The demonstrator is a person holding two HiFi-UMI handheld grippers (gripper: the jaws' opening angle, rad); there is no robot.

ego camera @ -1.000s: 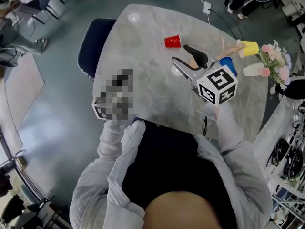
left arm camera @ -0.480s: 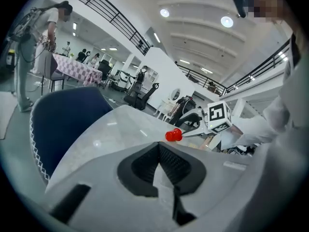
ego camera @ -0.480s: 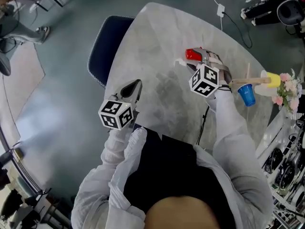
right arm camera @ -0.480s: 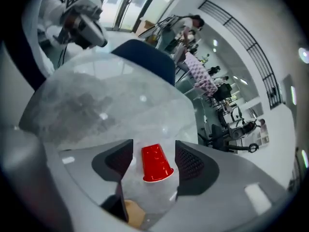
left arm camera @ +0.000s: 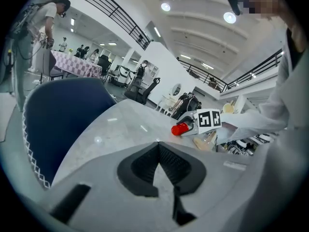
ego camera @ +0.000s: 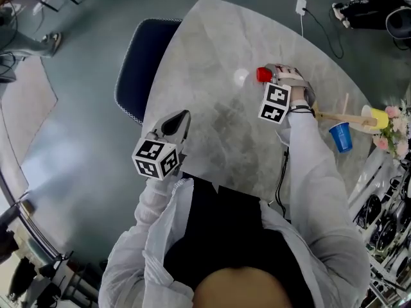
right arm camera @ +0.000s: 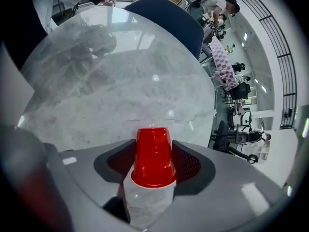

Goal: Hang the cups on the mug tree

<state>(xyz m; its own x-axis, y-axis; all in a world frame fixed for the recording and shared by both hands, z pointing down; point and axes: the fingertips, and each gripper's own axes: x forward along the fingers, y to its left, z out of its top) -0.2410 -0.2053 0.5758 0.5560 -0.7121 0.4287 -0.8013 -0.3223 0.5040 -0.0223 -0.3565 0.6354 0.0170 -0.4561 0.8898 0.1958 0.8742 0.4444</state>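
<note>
A red cup [ego camera: 263, 74] lies on the grey marble table [ego camera: 212, 50], far centre. My right gripper [ego camera: 270, 74] reaches over it. In the right gripper view the red cup [right arm camera: 153, 156] sits between the two pads, base pointing away. The jaws are closing and both pads touch its sides. The wooden mug tree [ego camera: 339, 115] stands at the right edge with a yellow cup [ego camera: 376, 117] and a blue cup [ego camera: 340, 136] on its pegs. My left gripper [ego camera: 182, 117] hovers at the table's near left edge, shut and empty, its tips meeting [left arm camera: 158, 146].
A dark blue chair [ego camera: 136, 63] stands against the table's left side. Pink flowers [ego camera: 395, 133] sit beyond the mug tree. A black cable [ego camera: 282, 172] hangs off the near edge. Equipment and cables crowd the floor on the right.
My right gripper has swung left, away from the mug tree, to the red cup and now straddles it. The left gripper has risen into plain view at the near left.
</note>
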